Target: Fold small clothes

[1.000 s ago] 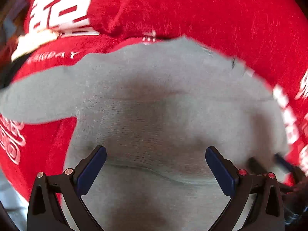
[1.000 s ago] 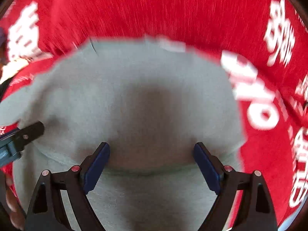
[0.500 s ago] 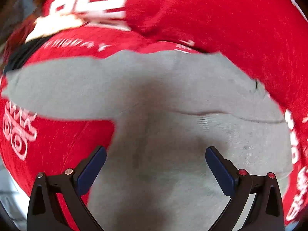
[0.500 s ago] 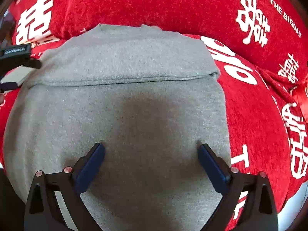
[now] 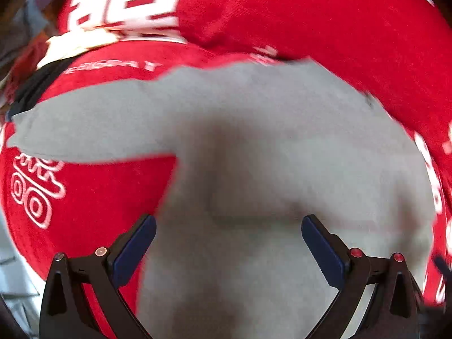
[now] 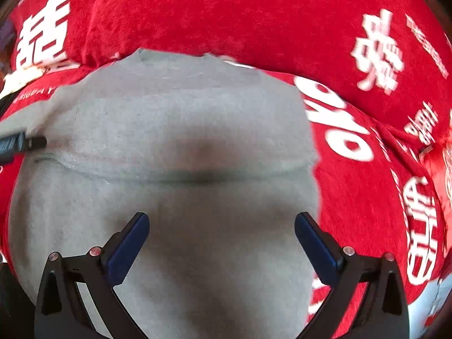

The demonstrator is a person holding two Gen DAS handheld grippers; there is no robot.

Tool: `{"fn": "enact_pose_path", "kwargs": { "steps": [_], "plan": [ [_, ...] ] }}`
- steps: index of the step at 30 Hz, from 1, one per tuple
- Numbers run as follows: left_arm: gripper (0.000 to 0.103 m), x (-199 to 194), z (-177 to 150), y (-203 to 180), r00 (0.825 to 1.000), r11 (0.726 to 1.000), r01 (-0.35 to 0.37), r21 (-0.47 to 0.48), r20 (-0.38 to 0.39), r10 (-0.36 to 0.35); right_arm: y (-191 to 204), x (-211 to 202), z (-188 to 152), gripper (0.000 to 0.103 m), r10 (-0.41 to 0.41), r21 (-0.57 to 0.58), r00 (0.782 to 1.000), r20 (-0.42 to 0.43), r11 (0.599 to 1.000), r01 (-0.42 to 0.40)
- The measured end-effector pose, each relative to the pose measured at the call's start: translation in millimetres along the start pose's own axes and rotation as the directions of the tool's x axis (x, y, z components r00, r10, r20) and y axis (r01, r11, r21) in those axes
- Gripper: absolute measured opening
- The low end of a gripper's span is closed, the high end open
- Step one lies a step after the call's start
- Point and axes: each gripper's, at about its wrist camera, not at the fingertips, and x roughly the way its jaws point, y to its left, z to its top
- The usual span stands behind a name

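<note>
A small grey sweatshirt point(image 5: 254, 147) lies on a red cloth with white characters. In the left wrist view one sleeve point(image 5: 84, 130) sticks out to the left. In the right wrist view the garment point(image 6: 175, 130) shows a folded edge point(image 6: 197, 179) running across its middle. My left gripper point(image 5: 228, 243) hovers open over the grey fabric and holds nothing. My right gripper point(image 6: 221, 238) is open over the lower half of the garment, also empty. The left gripper's fingertip point(image 6: 25, 142) shows at the left edge of the right wrist view, by the fold.
The red cloth point(image 6: 367, 197) covers the surface and rises in a fold behind the garment point(image 5: 310, 22). A pale surface edge shows at the lower left point(image 5: 11, 268) and lower right point(image 6: 440, 296). Dark clutter lies at the far left point(image 5: 28, 84).
Both grippers stay open. The left view has shifted back toward the garment's body, blurred with motion. The right gripper has moved closer to the folded edge.
</note>
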Motion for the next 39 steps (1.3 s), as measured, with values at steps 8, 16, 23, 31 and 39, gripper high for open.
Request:
{"fn": "enact_pose_path", "kwargs": {
  "steps": [8,16,23,31,39],
  "plan": [
    [0.103,-11.0,-64.8,24.1,0.999,0.995,-0.028,0.092,0.026,0.025,-34.8,6.1,-65.3,0.102,0.09,-0.024,0.996,-0.002,0.996,-0.09],
    [0.103,-34.3,-89.5,42.3,0.998,0.997,-0.064,0.043,0.019,0.063,-80.6,-32.2,-120.6,0.102,0.029,0.127,0.999,0.017,0.991,-0.031],
    [0.103,-24.5,-125.5,7.7,0.994,0.982,-0.108,0.157,0.053,0.1,6.9,-35.4,-123.7,0.102,0.072,-0.161,0.995,0.068,0.985,-0.06],
    [0.103,-21.1,-137.2,77.8,0.997,0.998,-0.054,0.013,-0.054,0.054,-48.8,-24.3,-167.6,0.102,0.061,-0.108,0.995,0.079,0.993,-0.053],
    [0.103,-47.2,-153.5,29.3,0.997,0.981,-0.07,0.183,-0.016,0.074,-21.7,-58.8,-173.3,0.102,-0.026,-0.198,0.987,0.16,0.979,0.058]
  ]
}}
